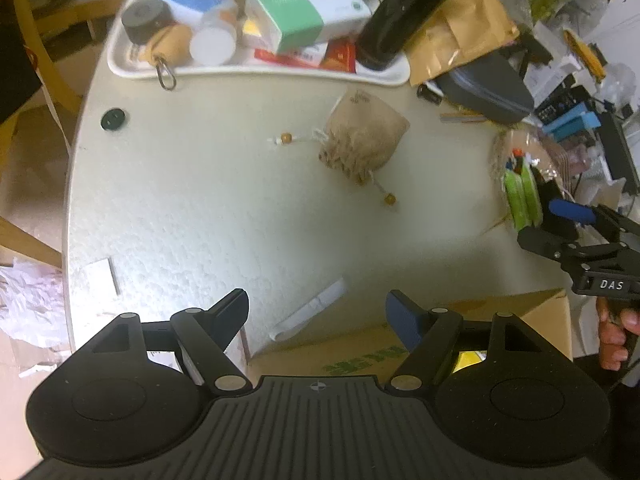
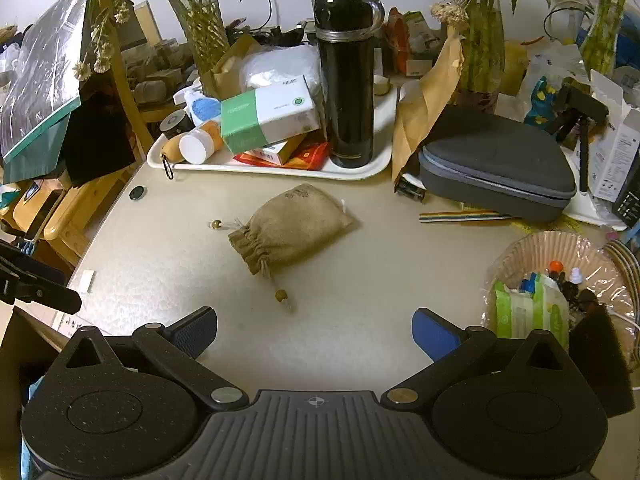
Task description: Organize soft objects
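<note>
A tan burlap drawstring pouch (image 1: 362,138) with beaded cords lies on the pale table (image 1: 200,208), a little in front of the white tray. My left gripper (image 1: 318,312) hovers over the table's near edge, well short of the pouch, open and empty. In the right wrist view the pouch (image 2: 292,226) lies ahead and slightly left of my right gripper (image 2: 316,330), which is also open with nothing between its fingers. The right gripper (image 1: 560,226) shows at the right edge of the left wrist view, held by a hand (image 1: 616,336).
A white tray (image 2: 360,172) at the back holds a black flask (image 2: 348,80), boxes and small jars. A grey zip case (image 2: 496,168) lies at the right rear. A paper-lined basket (image 2: 560,248) with a green wipes pack (image 2: 528,312) stands at the right. A cardboard box (image 1: 500,320) sits by the near edge.
</note>
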{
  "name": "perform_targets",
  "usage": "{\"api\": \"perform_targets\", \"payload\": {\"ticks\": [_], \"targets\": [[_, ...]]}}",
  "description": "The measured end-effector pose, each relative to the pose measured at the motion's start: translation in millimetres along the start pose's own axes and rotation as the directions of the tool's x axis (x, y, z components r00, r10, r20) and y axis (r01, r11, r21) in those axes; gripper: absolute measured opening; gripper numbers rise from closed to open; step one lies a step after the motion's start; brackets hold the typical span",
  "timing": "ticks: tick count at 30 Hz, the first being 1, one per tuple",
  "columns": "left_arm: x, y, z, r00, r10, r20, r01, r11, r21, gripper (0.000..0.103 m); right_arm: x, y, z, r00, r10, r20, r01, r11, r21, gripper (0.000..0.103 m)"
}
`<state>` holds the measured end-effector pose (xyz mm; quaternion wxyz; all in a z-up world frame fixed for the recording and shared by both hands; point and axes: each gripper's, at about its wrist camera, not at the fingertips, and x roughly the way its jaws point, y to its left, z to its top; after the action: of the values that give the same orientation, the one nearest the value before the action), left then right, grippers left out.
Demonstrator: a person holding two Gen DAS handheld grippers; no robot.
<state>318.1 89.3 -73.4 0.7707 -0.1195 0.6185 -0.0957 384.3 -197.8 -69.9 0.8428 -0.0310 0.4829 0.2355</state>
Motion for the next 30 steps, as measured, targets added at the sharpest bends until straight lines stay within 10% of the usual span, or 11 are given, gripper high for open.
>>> {"api": "perform_targets", "payload": {"ticks": [18, 30], "targets": [[44.8, 18.0, 43.7, 0.984, -0.019, -0.177, 0.023, 1.000, 0.018, 0.075, 9.9, 2.9, 2.4, 1.000, -0.019, -0.016, 0.019, 0.999, -0.034, 0.103], [87.8, -11.3, 51.1, 0.964, 0.092, -0.251, -0.025, 0.966, 0.257, 0.075, 14.4, -0.9, 4.6, 1.000, -0.021, -0.022, 0.021, 1.000, -0.020, 0.103]]}}
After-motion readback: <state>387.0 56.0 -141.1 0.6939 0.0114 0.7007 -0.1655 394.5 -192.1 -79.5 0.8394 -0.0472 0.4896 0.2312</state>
